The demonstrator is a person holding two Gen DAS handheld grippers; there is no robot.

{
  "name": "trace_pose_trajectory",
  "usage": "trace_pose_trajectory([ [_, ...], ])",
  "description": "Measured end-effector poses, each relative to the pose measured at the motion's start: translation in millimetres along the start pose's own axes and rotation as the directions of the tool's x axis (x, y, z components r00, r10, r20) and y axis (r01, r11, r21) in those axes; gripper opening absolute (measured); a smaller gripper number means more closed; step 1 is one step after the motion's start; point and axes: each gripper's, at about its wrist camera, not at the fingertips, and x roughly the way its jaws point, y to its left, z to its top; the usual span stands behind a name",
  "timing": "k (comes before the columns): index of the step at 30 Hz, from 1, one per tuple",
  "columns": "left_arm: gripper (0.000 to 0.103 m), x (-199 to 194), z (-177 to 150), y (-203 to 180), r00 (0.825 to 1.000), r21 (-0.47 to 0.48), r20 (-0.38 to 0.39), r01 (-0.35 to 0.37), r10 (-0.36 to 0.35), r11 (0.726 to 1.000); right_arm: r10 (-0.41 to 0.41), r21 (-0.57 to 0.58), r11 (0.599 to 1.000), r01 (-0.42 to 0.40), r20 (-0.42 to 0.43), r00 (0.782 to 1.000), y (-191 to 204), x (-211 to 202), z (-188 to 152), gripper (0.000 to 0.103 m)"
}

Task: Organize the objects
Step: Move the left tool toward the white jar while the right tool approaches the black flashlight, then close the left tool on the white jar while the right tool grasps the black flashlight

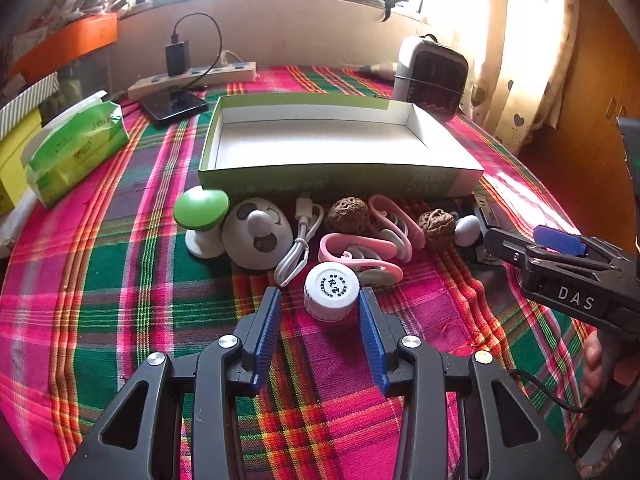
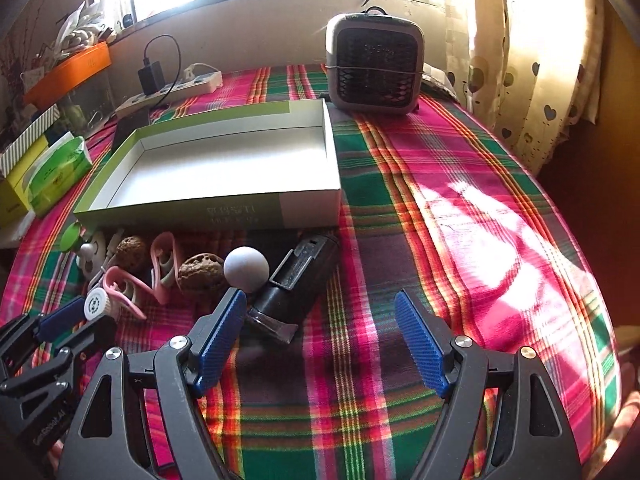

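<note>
A green-sided box [image 1: 336, 182] with a white inside stands open and holds nothing; it also shows in the right wrist view [image 2: 188, 212]. Small items lie in a row before it: green mushroom [image 1: 202, 210], panda piece [image 1: 258, 236], white cable [image 1: 298, 248], two walnuts [image 1: 349, 216], pink clips [image 1: 360, 248], white ball [image 2: 245, 268], black cylinder [image 2: 296, 280]. My left gripper [image 1: 318, 300] is open, its fingers either side of a white bottle cap [image 1: 330, 292]. My right gripper [image 2: 320, 312] is open and holds nothing, just right of the black cylinder.
A green tissue pack [image 1: 76, 152] and yellow boxes lie at the left. A power strip [image 1: 192, 78] with a charger and a phone [image 1: 174, 106] sit behind the box. A small heater [image 2: 374, 66] stands at the back right. The plaid cloth [image 2: 440, 220] extends right.
</note>
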Motion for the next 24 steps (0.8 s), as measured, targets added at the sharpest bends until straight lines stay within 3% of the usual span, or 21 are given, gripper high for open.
trace_pose_trajectory([
  [4, 0.036, 0, 0, -2, 1.000, 0.000, -0.001, 0.001, -0.001, 1.000, -0.036, -0.003, 0.999, 0.036, -0.003, 0.999, -6, -3, -2, 0.077],
  [18, 0.036, 1, 0, -1, 1.000, 0.003, -0.009, 0.014, -0.014, 1.000, -0.036, 0.002, 0.999, 0.036, -0.035, 0.999, -6, 19, 3, 0.077],
  [24, 0.036, 1, -1, -1, 1.000, -0.013, -0.008, 0.016, -0.016, 1.000, -0.006, -0.015, 1.000, 0.006, -0.017, 1.000, -2, 22, 5, 0.066],
])
